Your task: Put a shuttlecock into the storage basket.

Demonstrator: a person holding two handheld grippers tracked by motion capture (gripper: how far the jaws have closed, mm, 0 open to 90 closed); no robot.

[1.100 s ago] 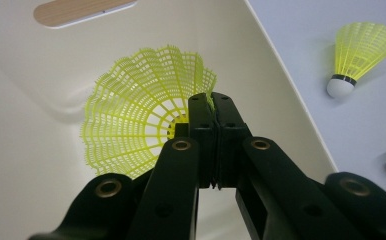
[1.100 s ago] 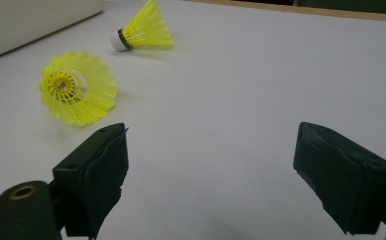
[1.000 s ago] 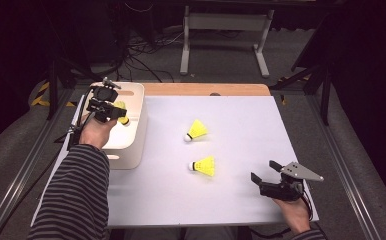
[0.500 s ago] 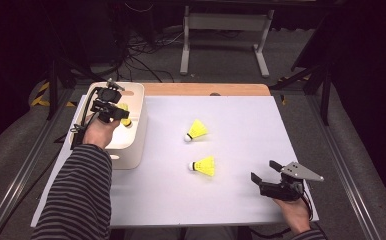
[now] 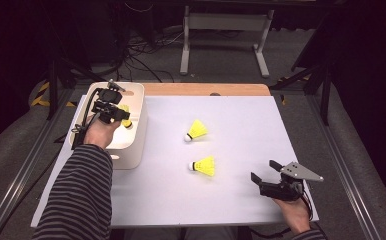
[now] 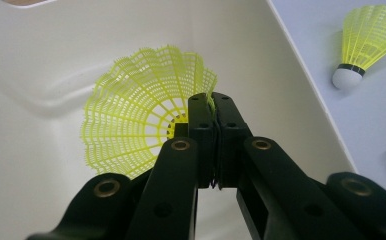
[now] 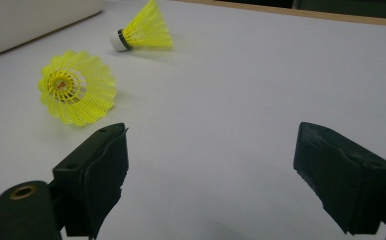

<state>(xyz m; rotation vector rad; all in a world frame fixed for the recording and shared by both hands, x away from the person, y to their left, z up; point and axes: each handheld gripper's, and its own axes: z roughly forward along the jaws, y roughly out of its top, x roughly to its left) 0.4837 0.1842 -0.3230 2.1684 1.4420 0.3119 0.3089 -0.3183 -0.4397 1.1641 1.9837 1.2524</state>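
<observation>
- Bin [image 5: 131, 150]: cream, open-topped, at the table's left edge.
- Left gripper [image 5: 115, 114]: held over the bin, jaws pressed together on the skirt rim of a yellow shuttlecock [image 6: 141, 115]; the shuttlecock sits inside the bin, against its pale wall.
- Far shuttlecock [image 5: 197, 130]: yellow, white cork, lying on its side on the white table [image 5: 241, 120], right of the bin.
- Near shuttlecock [image 5: 204, 165]: yellow, on its side, just below the far one, apart from it; in the right gripper view its open skirt faces the camera.
- Right gripper [image 5: 270, 175]: at the table's near right corner, low over the surface, jaws spread wide, nothing between them; well apart from both loose shuttlecocks.
</observation>
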